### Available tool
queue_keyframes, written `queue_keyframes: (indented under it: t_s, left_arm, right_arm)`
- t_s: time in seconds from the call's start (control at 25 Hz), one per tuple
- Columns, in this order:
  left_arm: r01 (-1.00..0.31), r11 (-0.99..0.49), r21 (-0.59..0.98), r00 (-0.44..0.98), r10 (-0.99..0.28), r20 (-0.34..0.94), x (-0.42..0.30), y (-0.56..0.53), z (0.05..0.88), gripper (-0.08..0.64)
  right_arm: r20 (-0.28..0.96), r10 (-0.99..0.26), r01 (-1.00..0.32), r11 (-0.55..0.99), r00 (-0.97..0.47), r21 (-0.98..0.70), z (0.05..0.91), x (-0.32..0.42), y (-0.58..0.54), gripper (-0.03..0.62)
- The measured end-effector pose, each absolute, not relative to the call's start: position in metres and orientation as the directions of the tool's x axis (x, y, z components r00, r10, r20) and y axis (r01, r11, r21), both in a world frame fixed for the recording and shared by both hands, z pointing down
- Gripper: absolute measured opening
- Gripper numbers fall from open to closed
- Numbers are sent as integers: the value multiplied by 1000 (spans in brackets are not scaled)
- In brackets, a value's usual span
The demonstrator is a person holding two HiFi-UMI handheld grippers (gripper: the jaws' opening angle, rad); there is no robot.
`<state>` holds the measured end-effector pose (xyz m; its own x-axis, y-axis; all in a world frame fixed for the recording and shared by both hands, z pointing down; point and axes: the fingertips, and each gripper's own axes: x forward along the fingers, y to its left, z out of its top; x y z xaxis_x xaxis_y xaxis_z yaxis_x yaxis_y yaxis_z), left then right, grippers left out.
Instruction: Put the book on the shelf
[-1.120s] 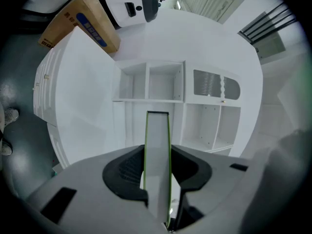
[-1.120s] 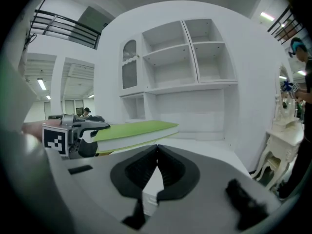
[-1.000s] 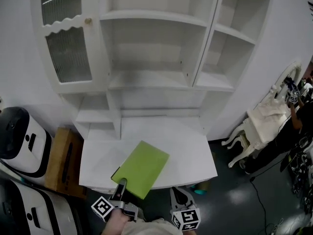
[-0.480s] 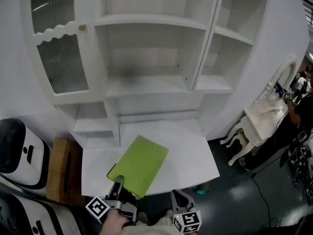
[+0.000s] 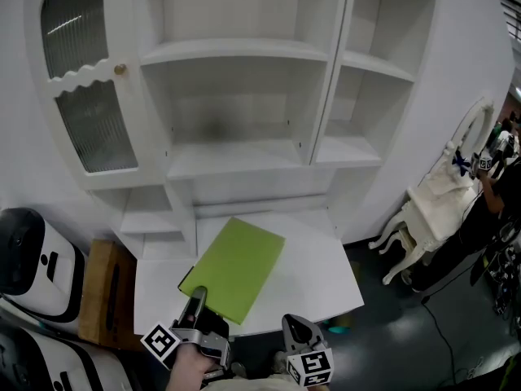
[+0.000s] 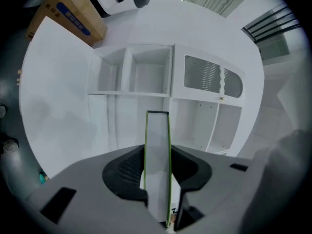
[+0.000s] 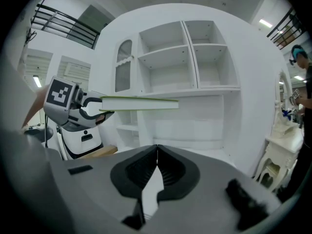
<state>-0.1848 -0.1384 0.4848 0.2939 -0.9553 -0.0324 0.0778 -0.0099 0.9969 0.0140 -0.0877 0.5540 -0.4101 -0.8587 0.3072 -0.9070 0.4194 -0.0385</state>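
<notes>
Left tongs (image 5: 198, 300) clamped on the near corner of a thin lime-green hardcover book (image 5: 236, 269); in the left gripper view the pads press both covers, with the page edge running straight out between them

Book is off the white table (image 5: 321, 277), held roughly flat above it, far end pointing up-right toward the tall white shelf unit (image 5: 236, 51). Not on any shelf yet. The right gripper view shows it edge-on and level in the air, about the height of the ledge under the big open compartments

Right tongs (image 7: 157, 152) are closed pad to pad, nothing between them, low at the table's front edge, right of the left tongs and apart from the book

Shelf unit: open compartments centre and right, arched door with ribbed glass (image 5: 81, 96) on the left, small cubbies down at table level

Around it: brown cardboard box (image 5: 102, 287) on the floor left of the table, rounded white-and-black machine (image 5: 28, 255) beside the box, ornate white chair (image 5: 435, 210) to the right, a person (image 5: 498, 177) at the far right edge
</notes>
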Motion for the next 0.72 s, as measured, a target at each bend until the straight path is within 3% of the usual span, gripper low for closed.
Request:
queue_keyframes:
  t_s: [0.72]
  left_arm:
    - [54, -116, 992, 268, -955, -126, -160, -190, 408, 137]
  right_arm:
    - [302, -842, -894, 436, -447, -107, 564, 46, -103, 12]
